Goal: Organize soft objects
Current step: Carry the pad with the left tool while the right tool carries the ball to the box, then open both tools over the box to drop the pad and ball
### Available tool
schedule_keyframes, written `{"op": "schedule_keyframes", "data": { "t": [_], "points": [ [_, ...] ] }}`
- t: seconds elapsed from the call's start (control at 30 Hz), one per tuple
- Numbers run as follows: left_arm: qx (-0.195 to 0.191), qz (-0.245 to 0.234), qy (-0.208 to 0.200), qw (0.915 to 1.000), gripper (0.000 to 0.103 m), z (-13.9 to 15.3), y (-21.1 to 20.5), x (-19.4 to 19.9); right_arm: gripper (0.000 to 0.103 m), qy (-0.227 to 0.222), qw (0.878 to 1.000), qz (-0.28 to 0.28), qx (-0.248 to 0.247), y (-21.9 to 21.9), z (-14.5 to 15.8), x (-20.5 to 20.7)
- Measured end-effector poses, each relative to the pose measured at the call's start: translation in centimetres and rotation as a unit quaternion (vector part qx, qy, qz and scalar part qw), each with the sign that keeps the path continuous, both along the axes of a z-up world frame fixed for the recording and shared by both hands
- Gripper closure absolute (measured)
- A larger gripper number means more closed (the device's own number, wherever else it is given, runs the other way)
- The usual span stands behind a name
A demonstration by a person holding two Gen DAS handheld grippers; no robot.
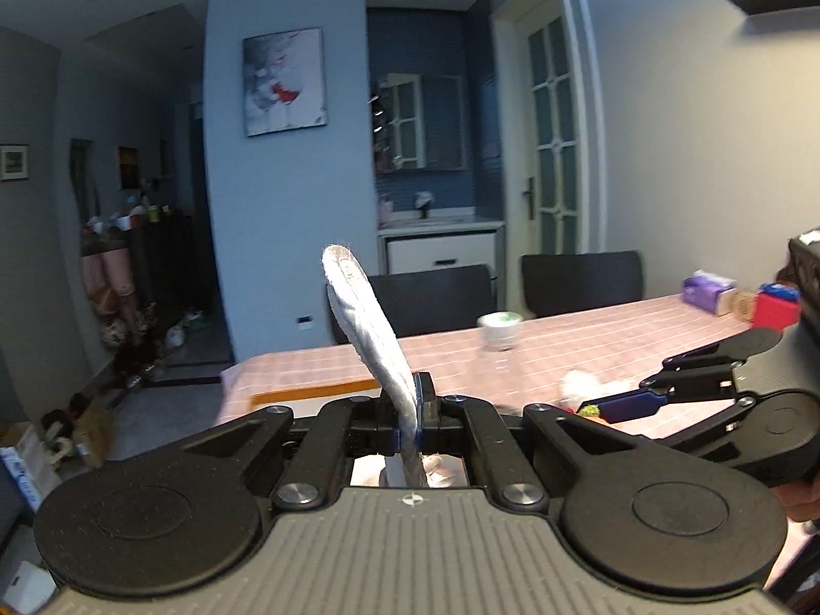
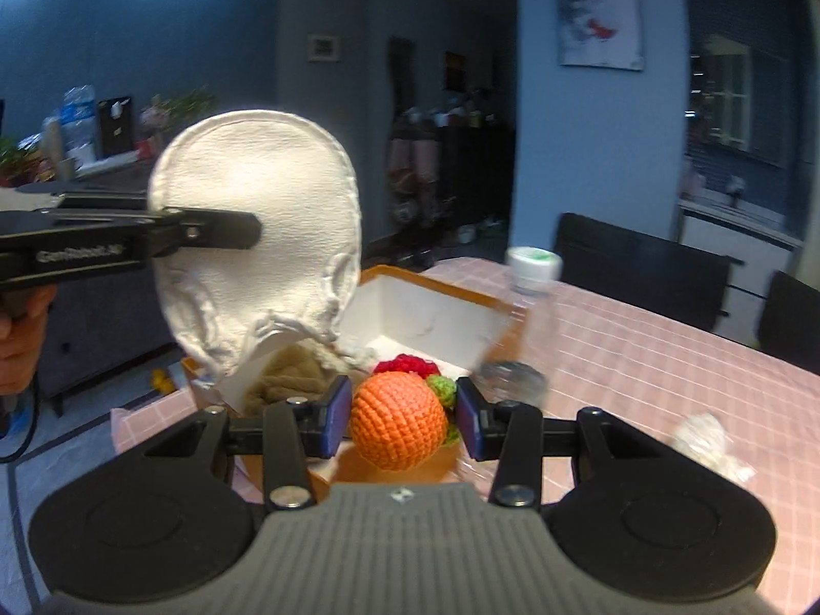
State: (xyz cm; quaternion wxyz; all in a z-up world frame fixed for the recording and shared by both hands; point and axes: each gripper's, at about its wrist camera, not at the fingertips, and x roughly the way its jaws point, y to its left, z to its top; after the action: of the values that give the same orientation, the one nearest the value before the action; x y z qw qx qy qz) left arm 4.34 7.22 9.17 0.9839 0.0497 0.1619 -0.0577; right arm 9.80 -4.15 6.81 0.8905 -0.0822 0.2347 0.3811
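Sorting is under way: we judge the step in hand to be loading soft things into the open box (image 2: 435,307), a white-lined box with orange-brown outer walls that stands on the pink checked counter (image 2: 640,359).

Our left tongs (image 2: 251,229) are clamped on a flat white pad (image 2: 256,236), a round quilted piece held on edge and raised above the box's near-left corner; in the left wrist view it shows only as a thin strip standing up from between the closed pads (image 1: 407,410).

Our right tongs (image 2: 405,417) stand apart on either side of an orange crocheted ball (image 2: 397,420). The left pad looks close to touching it, the right pad shows a gap, so we read the ball as not gripped; whether it rests on something or is dropping we cannot tell. Behind it lie a red knitted piece (image 2: 407,363), a green one (image 2: 443,387) and a beige cloth (image 2: 287,379) in the box.

Next, we think, the white pad wants lowering over the box interior and releasing, clear of the right tongs.

Writing: an embossed word on the left tongs' arm, seemingly "GenRobot", too blurred to be sure. A jar (image 2: 533,261) carries a green mark we cannot read.
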Motion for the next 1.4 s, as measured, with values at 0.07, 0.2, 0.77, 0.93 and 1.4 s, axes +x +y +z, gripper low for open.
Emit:
{"op": "schedule_keyframes", "data": {
  "t": [0.07,0.2,0.77,0.93,1.4],
  "points": [
    [-0.006,0.000,0.014,0.9999,0.098,-0.5,0.8,1.3,0.059,0.009,1.000,0.012,-0.016,1.7,-0.2,1.1],
    [0.006,-0.013,0.025,0.9996,0.098,-1.5,2.5,3.4,0.060,0.001,0.997,0.024,-0.071,5.9,-0.9,3.0],
    [-0.039,0.001,0.103,0.9939,0.098,-6.3,7.3,13.3,0.060,-0.044,0.973,-0.030,-0.226,14.9,-5.9,11.2],
    [0.001,0.005,0.129,0.9916,0.098,-7.7,7.1,13.6,0.060,-0.061,0.963,-0.027,-0.262,15.7,-7.3,11.6],
    [0.036,0.041,0.149,0.9873,0.057,-7.2,7.4,13.9,0.047,-0.063,0.962,-0.011,-0.267,14.8,-7.4,11.8]
  ]
}}
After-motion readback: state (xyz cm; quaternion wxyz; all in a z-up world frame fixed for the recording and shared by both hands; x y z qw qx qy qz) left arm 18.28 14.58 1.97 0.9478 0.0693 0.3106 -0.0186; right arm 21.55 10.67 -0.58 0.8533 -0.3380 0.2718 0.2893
